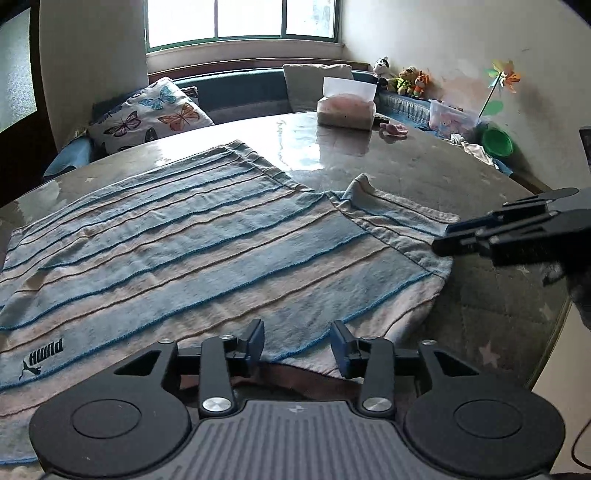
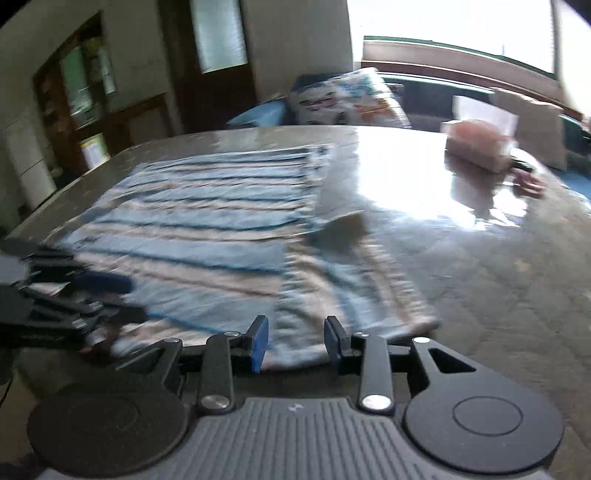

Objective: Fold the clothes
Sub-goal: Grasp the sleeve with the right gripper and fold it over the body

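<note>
The striped towel (image 1: 192, 236) lies flat on the table (image 1: 424, 173), partly folded. Our left gripper (image 1: 297, 341) and right gripper (image 2: 295, 341) hang wide, empty, at its near edge — though blur muddies the right view. We should pinch both corners evenly.

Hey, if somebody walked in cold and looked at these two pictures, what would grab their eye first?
The blue and beige striped towel spread over most of the near side of the table, one far corner flipped up. Next, the left gripper and the right gripper, both open at the towel's near edge. Behind, the bright window and the butterfly pillow on the bench.
</note>
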The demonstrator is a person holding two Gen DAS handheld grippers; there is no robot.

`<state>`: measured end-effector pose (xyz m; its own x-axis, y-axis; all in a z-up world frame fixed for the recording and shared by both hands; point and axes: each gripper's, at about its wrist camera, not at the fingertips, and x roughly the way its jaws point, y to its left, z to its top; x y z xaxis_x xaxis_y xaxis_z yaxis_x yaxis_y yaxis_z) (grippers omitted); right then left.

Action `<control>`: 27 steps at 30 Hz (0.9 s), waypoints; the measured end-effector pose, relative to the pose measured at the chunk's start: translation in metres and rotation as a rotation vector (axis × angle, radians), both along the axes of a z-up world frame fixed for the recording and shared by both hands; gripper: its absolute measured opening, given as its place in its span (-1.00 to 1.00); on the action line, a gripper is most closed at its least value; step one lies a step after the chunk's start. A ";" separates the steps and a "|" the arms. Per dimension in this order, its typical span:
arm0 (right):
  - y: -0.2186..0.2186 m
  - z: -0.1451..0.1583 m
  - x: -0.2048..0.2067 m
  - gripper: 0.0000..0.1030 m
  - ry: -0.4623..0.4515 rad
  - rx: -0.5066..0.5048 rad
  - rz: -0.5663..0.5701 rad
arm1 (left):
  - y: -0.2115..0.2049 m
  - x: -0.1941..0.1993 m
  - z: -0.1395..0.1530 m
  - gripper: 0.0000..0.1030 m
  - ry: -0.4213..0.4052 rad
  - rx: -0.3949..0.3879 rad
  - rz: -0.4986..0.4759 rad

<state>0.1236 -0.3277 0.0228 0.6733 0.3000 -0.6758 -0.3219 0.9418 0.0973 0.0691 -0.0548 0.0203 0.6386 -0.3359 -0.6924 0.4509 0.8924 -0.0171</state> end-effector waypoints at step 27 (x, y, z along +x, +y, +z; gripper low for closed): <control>-0.022 0.038 0.002 -0.88 -0.118 0.143 -0.133 | -0.002 -0.008 -0.002 0.16 0.002 -0.019 0.016</control>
